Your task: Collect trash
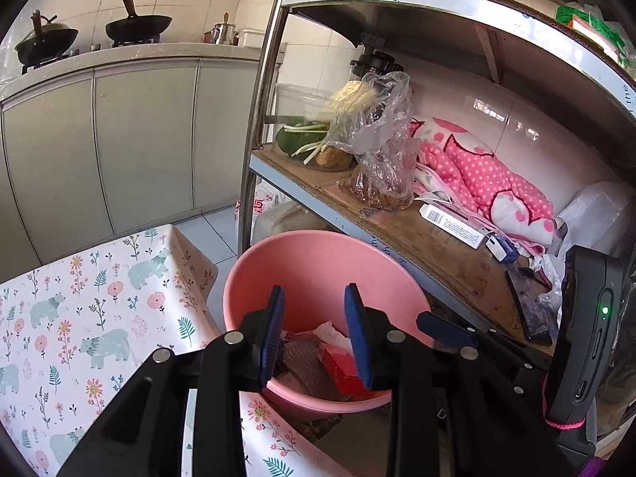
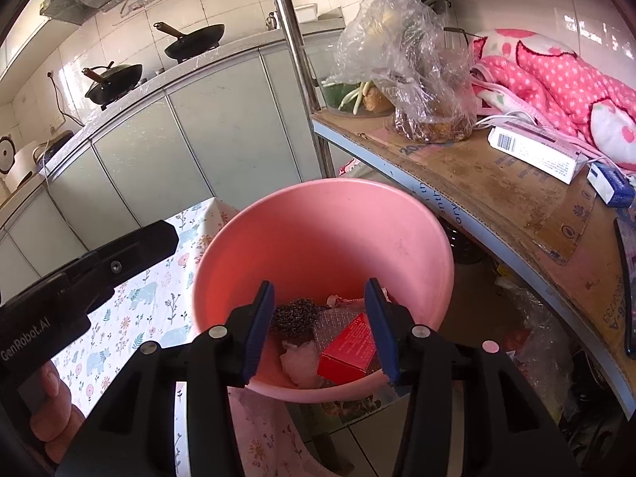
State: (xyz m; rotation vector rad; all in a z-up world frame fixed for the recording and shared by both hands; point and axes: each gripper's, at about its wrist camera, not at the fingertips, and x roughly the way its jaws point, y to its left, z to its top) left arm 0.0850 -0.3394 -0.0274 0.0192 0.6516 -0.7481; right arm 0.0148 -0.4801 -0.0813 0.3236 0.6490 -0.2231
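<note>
I am holding my left gripper (image 1: 318, 334) and my right gripper (image 2: 320, 328) right over the pink bucket (image 2: 318, 234), both with jaws spread wide and gripping nothing. The trash is lying in the bucket: a red box (image 2: 349, 348), a metal scrubber (image 2: 292, 316). Farther off, the shelf (image 2: 497, 187) is carrying a plastic bag (image 2: 409, 59).

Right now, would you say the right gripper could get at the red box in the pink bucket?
Probably yes. The right gripper is open, poised over the pink bucket, and the red box lies on top of the other trash, between the fingers' line, with nothing covering it.
</note>
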